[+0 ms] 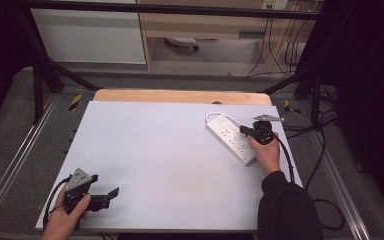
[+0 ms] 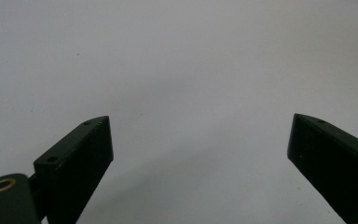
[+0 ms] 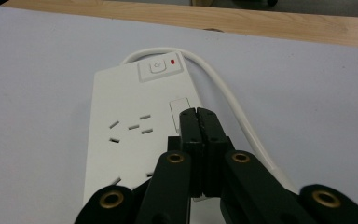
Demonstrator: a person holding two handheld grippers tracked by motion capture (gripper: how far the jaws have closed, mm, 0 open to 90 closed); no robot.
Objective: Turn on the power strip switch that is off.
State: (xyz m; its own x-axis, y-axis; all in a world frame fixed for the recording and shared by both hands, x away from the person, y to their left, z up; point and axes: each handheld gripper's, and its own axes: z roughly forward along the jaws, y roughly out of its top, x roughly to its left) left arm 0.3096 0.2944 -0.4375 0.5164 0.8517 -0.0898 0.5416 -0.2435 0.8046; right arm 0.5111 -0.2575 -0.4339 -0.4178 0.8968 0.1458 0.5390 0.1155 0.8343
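L gripper (image 1: 111,193) jaws apart, R gripper (image 3: 199,111) closed over power strip (image 3: 130,135)

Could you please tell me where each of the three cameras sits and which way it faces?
High view: above the person's side, looking forward and down at the table; both forearms enter from below.
Left gripper view: along its open jaws at bare table surface.
Right gripper view: along shut jaws over the power strip.
Shared: high and right gripper views both show the power strip.

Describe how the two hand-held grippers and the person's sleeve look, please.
Both grippers are black. The left gripper carries a grey three-cornered plate and trails a black cable. The right gripper has a similar grey plate, a black cable, and brass-coloured rivets at its jaw joints, seen in the right gripper view. The right sleeve is black.
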